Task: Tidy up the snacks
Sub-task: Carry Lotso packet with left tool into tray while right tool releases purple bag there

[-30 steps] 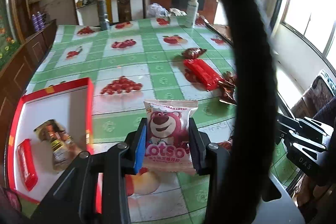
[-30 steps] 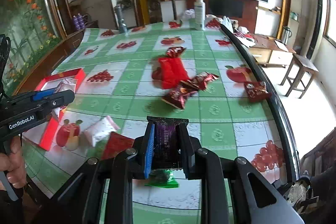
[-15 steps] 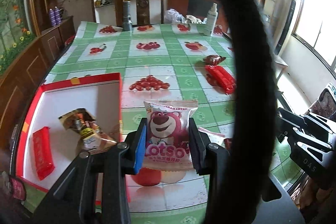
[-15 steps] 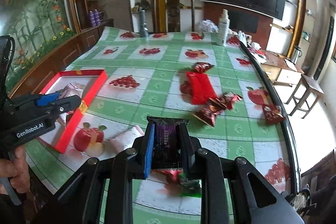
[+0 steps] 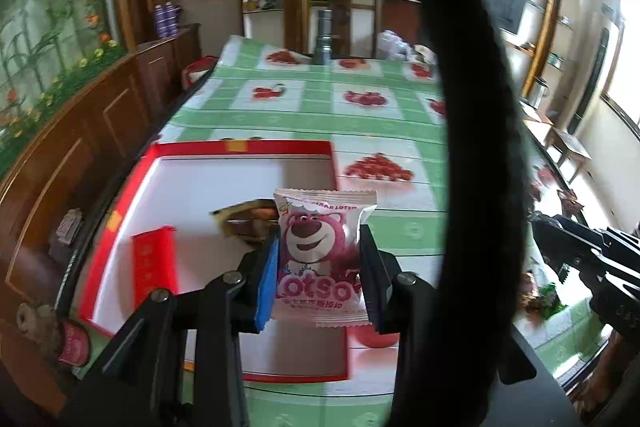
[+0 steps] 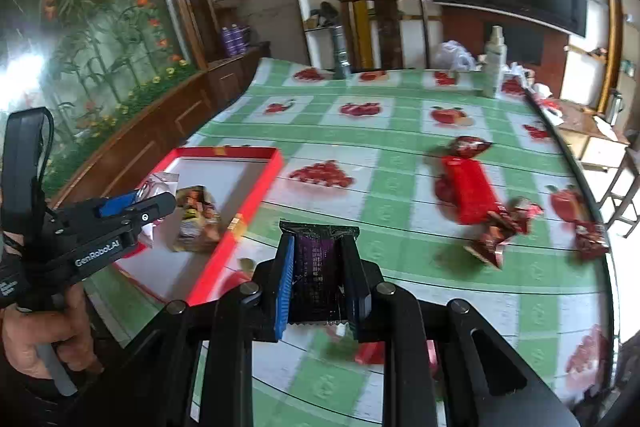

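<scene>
Checked tablecloth [image 6: 400,147]; right view alone shows red packet [image 6: 468,189].

snacks [image 6: 468,189] lie right of box [image 6: 256,195].

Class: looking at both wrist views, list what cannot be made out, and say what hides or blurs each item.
- Gold snack packet, left wrist view: partly behind the Lotso packet.
- Table's right side, left wrist view: hidden by black cable.
- Purple packet label, right wrist view: covered by right claw.
- Brown wrappers, right wrist view: motion-blurred.
</scene>
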